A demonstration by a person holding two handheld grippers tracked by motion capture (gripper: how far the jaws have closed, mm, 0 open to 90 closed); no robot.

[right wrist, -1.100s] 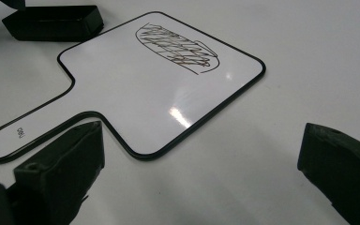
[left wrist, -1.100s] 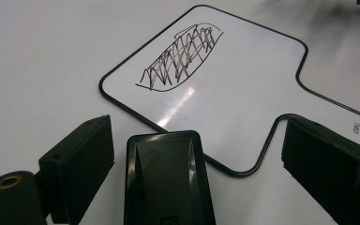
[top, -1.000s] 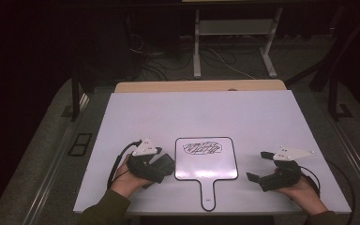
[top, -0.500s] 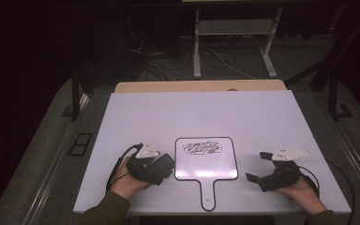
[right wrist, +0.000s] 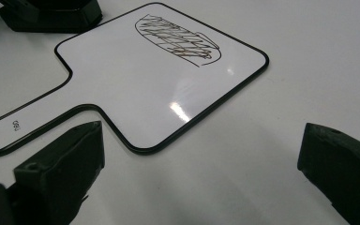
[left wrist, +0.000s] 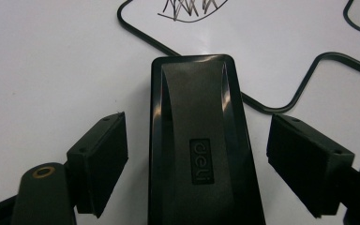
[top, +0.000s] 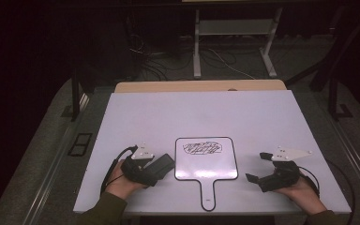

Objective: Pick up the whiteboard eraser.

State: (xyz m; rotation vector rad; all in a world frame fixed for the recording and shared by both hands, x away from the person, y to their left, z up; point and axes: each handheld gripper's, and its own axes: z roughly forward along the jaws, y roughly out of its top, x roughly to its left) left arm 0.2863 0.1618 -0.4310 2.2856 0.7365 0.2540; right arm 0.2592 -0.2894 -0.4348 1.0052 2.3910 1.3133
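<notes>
A paddle-shaped whiteboard (top: 206, 164) with a black rim lies flat near the table's front edge, its handle towards me and a black scribble (top: 202, 148) near its far end. Left of it lies a black eraser (top: 162, 164). My left gripper (top: 155, 168) is open, and its jaws flank the eraser (left wrist: 201, 140) with a gap on each side. The board's rim (left wrist: 262, 101) curves just beyond the eraser. My right gripper (top: 256, 166) is open on the bare table right of the board (right wrist: 159, 84), with nothing between its jaws.
The white table (top: 192, 112) has a wooden strip (top: 197, 86) along its far edge. Beyond it, a metal stand (top: 232, 44) and loose cables (top: 159, 56) sit on the dark floor. A cable trails from each gripper by the hands.
My left gripper has eased slightly nearer the front edge, staying around the eraser. The right gripper and the whiteboard have hardly moved.
</notes>
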